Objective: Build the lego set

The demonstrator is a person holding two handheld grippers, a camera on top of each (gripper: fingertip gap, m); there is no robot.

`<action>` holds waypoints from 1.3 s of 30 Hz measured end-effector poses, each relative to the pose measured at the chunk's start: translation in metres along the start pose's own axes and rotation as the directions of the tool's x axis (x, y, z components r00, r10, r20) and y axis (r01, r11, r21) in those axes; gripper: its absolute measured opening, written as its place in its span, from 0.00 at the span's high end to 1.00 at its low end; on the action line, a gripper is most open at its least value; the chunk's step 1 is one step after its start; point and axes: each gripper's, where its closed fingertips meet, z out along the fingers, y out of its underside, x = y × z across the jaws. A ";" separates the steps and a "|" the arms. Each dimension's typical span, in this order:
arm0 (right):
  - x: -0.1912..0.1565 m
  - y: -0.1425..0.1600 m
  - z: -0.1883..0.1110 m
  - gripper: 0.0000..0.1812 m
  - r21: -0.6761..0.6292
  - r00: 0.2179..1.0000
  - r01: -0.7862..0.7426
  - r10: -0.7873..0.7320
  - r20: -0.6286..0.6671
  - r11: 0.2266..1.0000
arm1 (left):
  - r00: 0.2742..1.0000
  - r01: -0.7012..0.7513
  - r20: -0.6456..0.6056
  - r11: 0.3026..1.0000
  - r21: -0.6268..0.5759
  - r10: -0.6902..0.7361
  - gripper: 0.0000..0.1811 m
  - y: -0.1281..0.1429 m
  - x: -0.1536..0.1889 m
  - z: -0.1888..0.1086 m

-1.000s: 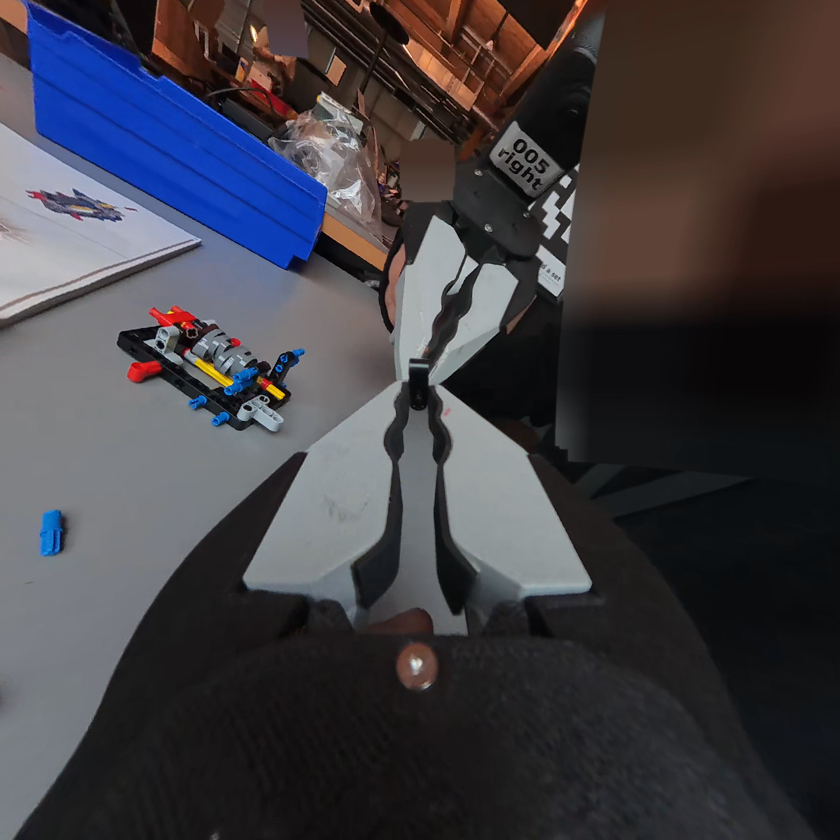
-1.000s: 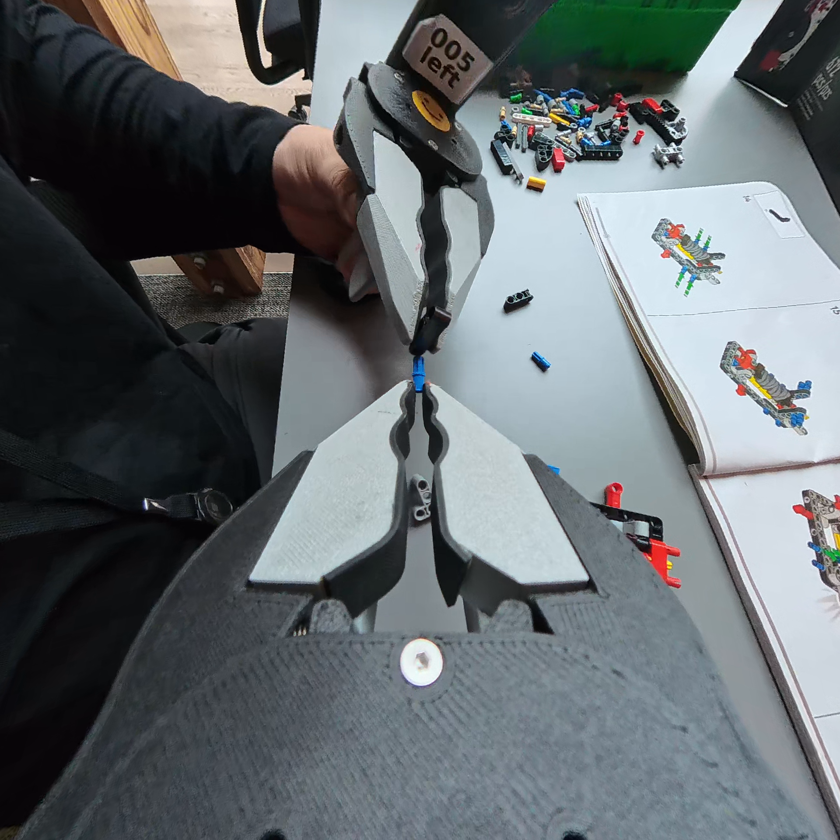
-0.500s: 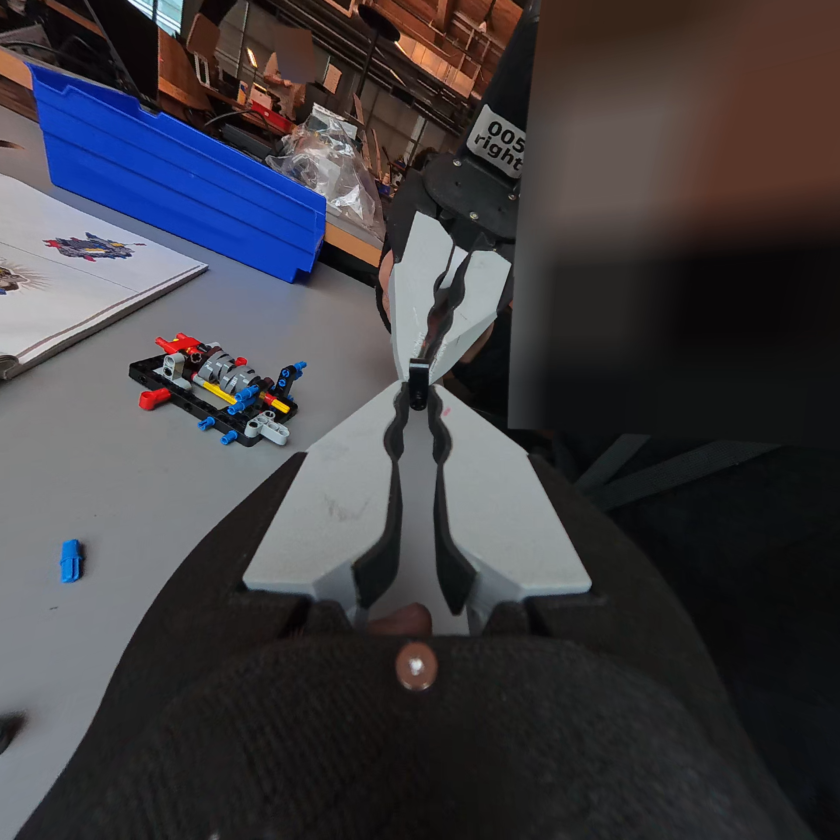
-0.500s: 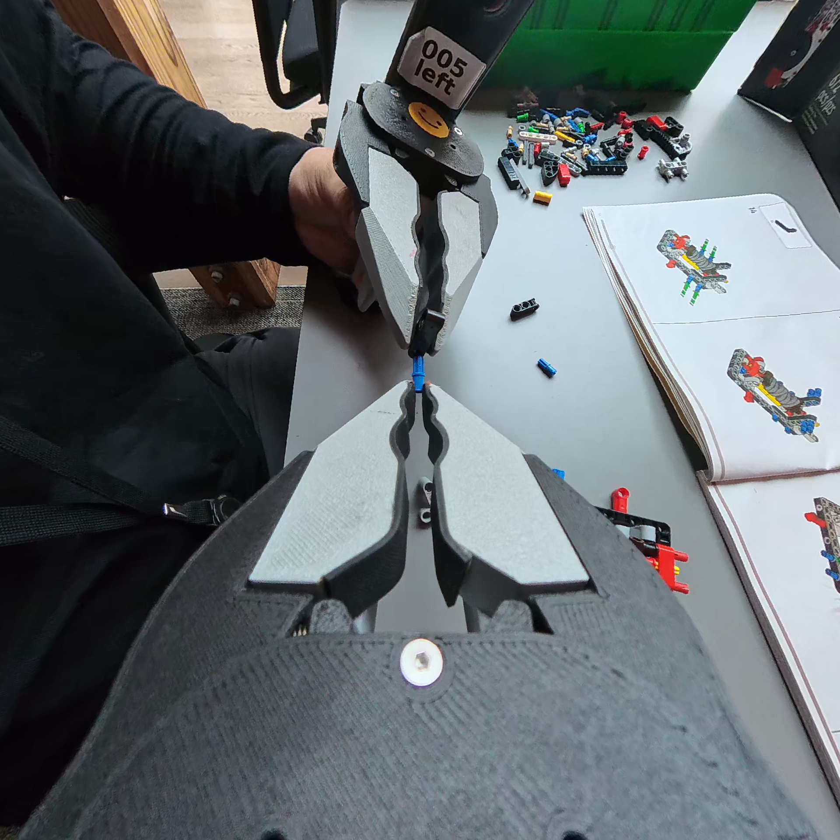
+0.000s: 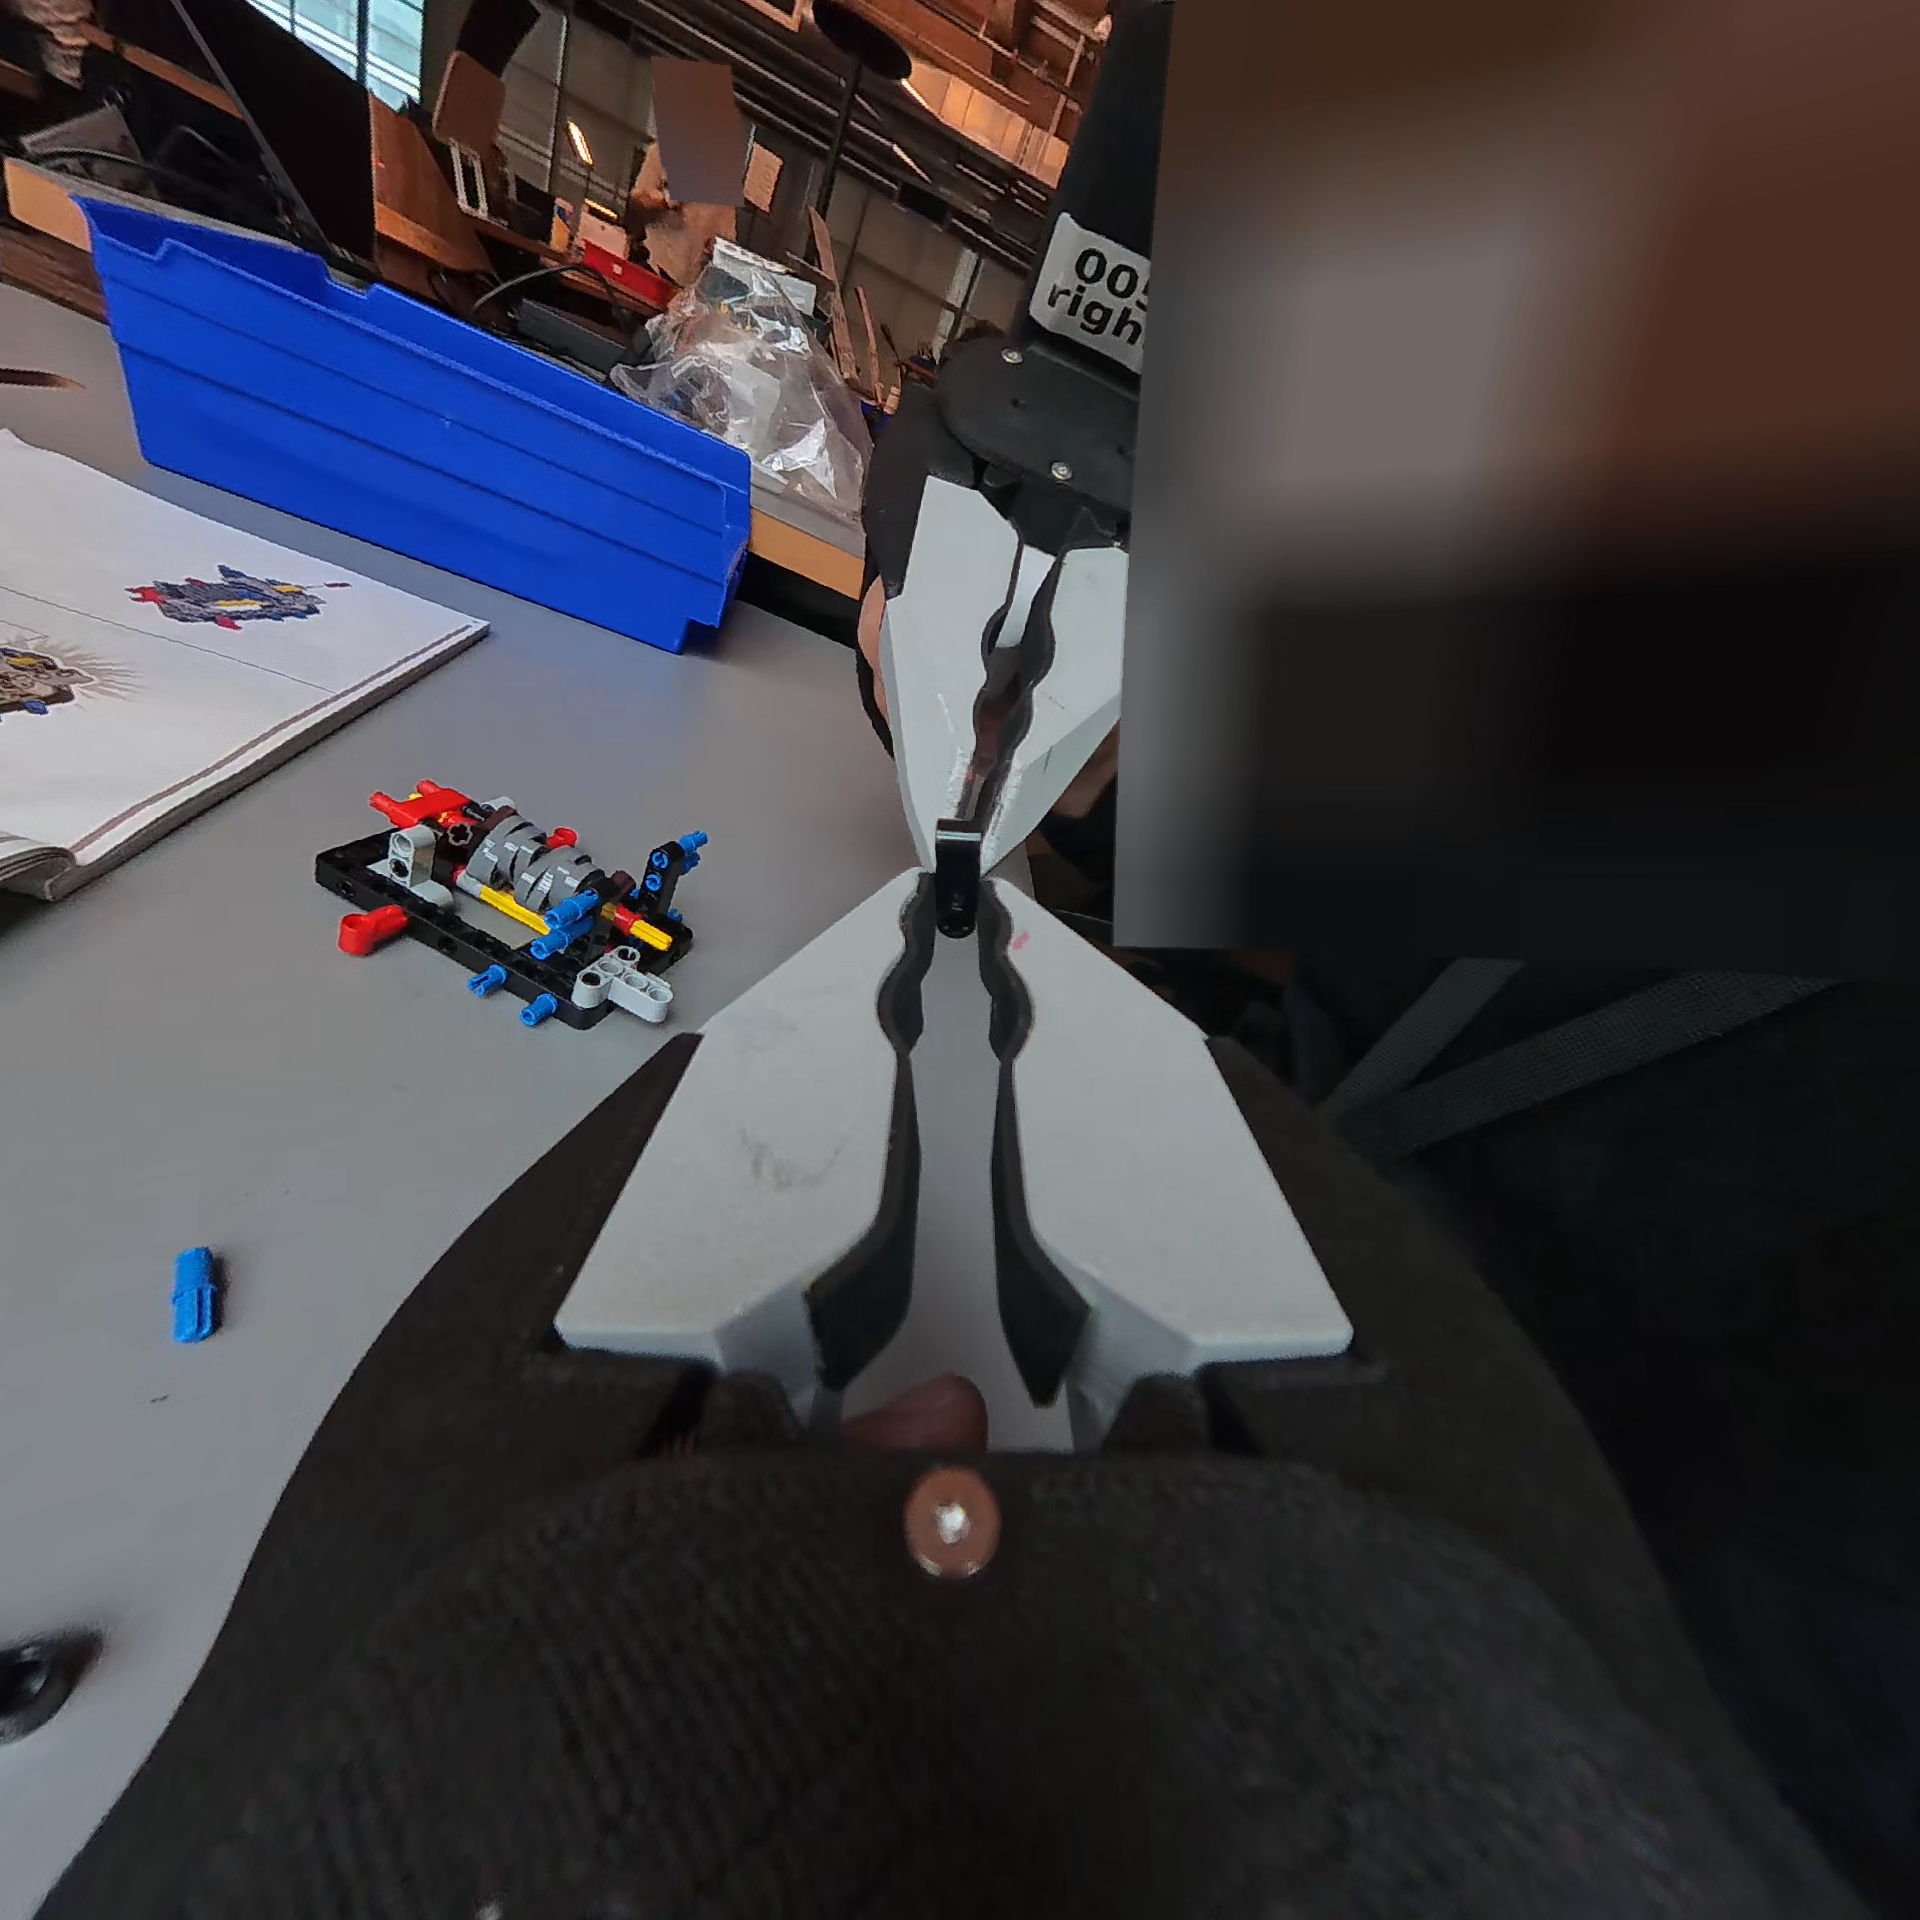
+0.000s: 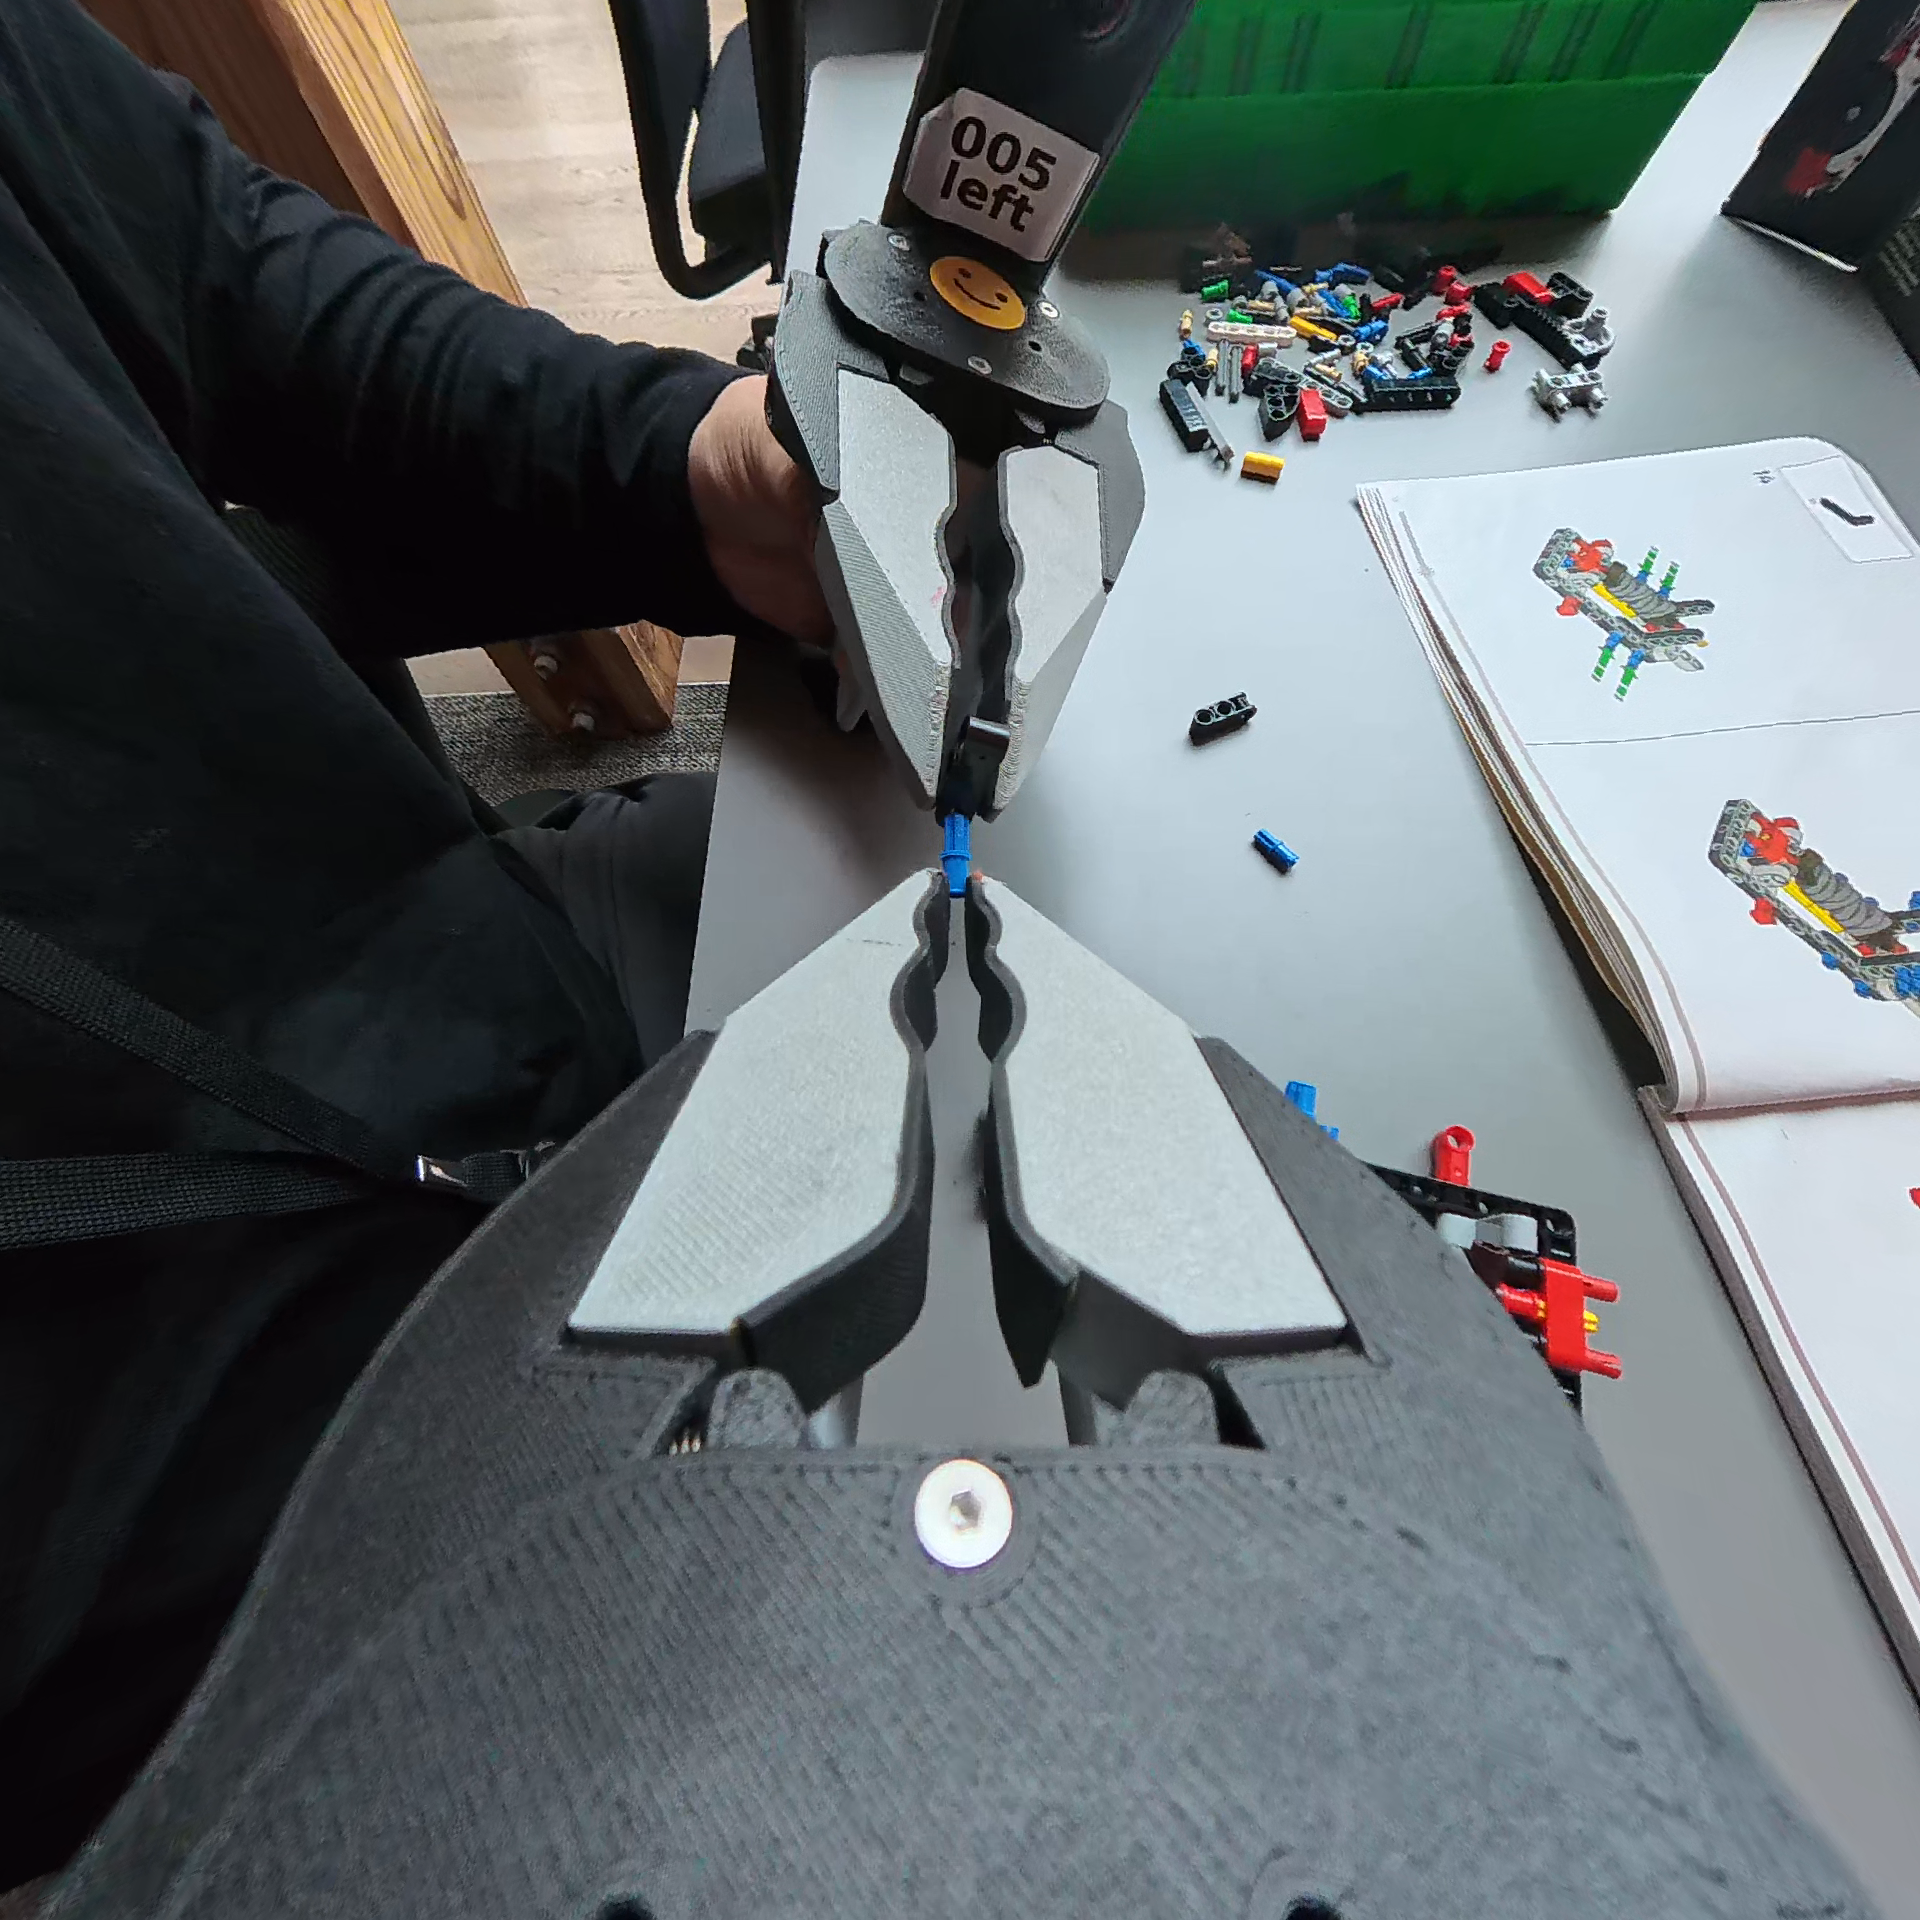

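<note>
A blue bin [image 5: 416,436] is seen along the grey table's [image 5: 260,1122] far edge, crumpled clear plastic bags [image 5: 748,384] beside it; a green bin [image 6: 1403,114] is seen in the right wrist view

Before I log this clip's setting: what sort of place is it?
Probably a workshop or lab bench: a grey table with loose parts, storage bins and an open manual, with cluttered shelving behind.
</note>
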 end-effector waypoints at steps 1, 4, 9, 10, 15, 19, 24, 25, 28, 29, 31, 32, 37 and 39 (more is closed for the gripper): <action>0.000 0.001 0.000 1.00 -0.003 1.000 0.002 -0.002 -0.003 1.000 | 1.000 -0.001 0.002 1.000 0.000 0.001 0.97 0.000 0.000 0.000; 0.000 0.001 0.001 1.00 -0.008 1.000 0.009 -0.009 -0.004 1.000 | 1.000 0.002 0.005 1.000 0.001 -0.002 0.97 0.000 0.000 0.000; -0.001 0.001 0.001 1.00 -0.009 1.000 0.016 -0.016 -0.007 1.000 | 1.000 0.007 0.002 1.000 0.001 -0.007 0.97 0.000 0.000 0.001; -0.001 0.002 0.001 1.00 -0.010 1.000 0.019 -0.019 -0.008 1.000 | 1.000 0.007 0.003 1.000 0.001 -0.007 0.97 0.000 0.000 0.001; 0.000 0.004 0.001 1.00 -0.032 1.000 0.027 -0.028 -0.013 0.999 | 1.000 -0.009 0.025 1.000 -0.012 0.010 0.97 0.002 -0.002 0.002; 0.001 0.008 0.003 1.00 -0.053 0.998 0.048 -0.050 -0.028 0.997 | 0.999 -0.002 0.037 1.000 -0.030 0.003 0.97 0.004 -0.003 0.003; 0.002 0.021 0.011 1.00 -0.084 0.998 0.055 -0.058 -0.028 0.995 | 0.997 0.049 0.069 0.992 -0.116 -0.041 0.97 0.017 -0.010 0.004; 0.002 0.023 0.013 1.00 -0.080 0.999 0.046 -0.048 -0.025 0.996 | 0.996 0.061 0.077 0.990 -0.124 -0.052 0.97 0.019 -0.011 0.004; 0.002 0.031 0.021 1.00 -0.057 1.000 0.010 -0.011 -0.015 0.998 | 0.991 0.102 0.106 0.981 -0.168 -0.084 0.97 0.027 -0.014 0.003; 0.000 0.032 0.022 1.00 -0.045 1.000 0.007 -0.008 -0.013 0.999 | 0.989 0.115 0.113 0.977 -0.178 -0.096 0.97 0.030 -0.013 0.003; -0.006 0.037 0.026 1.00 -0.040 1.000 0.007 -0.007 -0.002 0.999 | 0.980 0.174 0.133 0.964 -0.202 -0.149 0.97 0.039 -0.010 0.002; -0.010 0.042 0.029 1.00 -0.054 1.000 0.012 -0.012 0.009 0.998 | 0.972 0.213 0.151 0.950 -0.230 -0.181 0.97 0.046 -0.008 0.002; -0.028 0.065 0.042 1.00 -0.131 0.997 0.018 -0.007 0.080 0.991 | 0.965 0.186 0.245 0.910 -0.371 -0.097 0.97 0.075 -0.002 0.004; -0.032 0.069 0.044 1.00 -0.140 0.995 0.030 -0.017 0.095 0.990 | 0.959 0.188 0.272 0.900 -0.393 -0.081 0.97 0.081 0.000 0.004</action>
